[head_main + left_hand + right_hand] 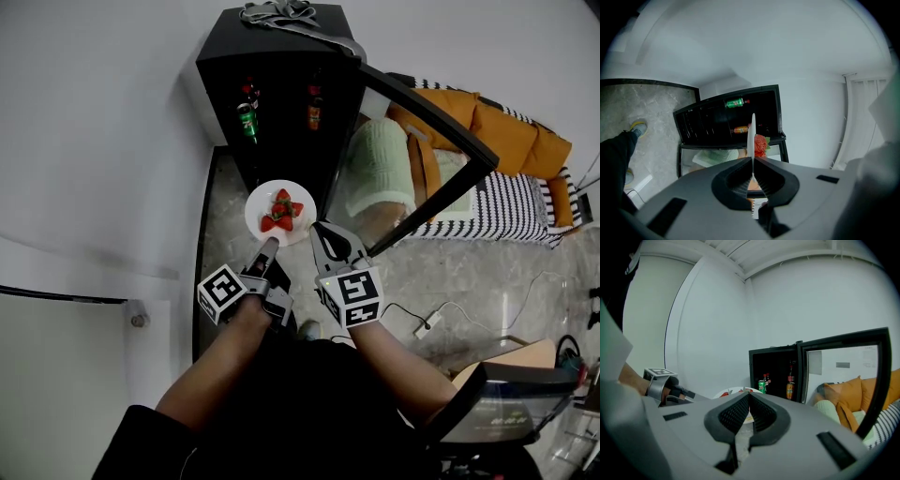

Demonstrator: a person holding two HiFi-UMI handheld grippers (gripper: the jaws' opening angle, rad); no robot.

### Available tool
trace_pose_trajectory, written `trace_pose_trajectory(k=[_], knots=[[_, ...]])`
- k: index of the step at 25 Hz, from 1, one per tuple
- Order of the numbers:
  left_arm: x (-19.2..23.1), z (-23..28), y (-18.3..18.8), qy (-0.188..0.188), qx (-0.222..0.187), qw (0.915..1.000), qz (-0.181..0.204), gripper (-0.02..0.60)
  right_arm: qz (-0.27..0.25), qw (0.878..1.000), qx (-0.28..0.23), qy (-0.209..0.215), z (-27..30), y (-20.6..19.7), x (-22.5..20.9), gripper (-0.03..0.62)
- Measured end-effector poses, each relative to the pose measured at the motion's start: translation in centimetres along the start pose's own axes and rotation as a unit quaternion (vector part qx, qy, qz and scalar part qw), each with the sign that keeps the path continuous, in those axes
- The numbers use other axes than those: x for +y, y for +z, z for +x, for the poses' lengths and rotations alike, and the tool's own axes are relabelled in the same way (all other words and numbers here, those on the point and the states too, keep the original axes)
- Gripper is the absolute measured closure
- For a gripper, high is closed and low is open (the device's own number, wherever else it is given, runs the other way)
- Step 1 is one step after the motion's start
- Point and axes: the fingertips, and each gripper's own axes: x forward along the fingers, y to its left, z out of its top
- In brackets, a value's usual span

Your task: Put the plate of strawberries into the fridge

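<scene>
The left tongs (267, 249) are clamped on the near rim of a white plate (258, 208). In the left gripper view the plate shows edge-on, pinched between the two jaws. A small heap of red strawberries (281, 211) lies in the middle of the plate. The plate hangs in the air just in front of the black fridge (272, 56), outside the opening and over the pale stone floor (469, 272). The fridge stands against a white wall (103, 141), and its glass door (441, 122) is swung out wide to the right. Inside the dark cabinet stand a green can (247, 122) and, to its right, an orange bottle (314, 111). The right tongs (322, 232) sit just beside the plate's right edge with the jaws drawn together at the tips and nothing between them. Whether they touch the plate cannot be told. Each tool carries its marker cube near the person's wrist. Behind the open door is a sofa (506, 131) with orange cushions, and a light green cushion (382, 167) shows through the glass.
</scene>
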Motion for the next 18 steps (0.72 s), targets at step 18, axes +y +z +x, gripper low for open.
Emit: trace_pose_trajectory(k=[18], knots=[[2.1, 12.8, 11.2, 0.026, 0.053, 0.9974, -0.042, 0.568, 0.042, 0.996, 0.05, -0.053, 15.9, 0.6, -6.0, 0.588]])
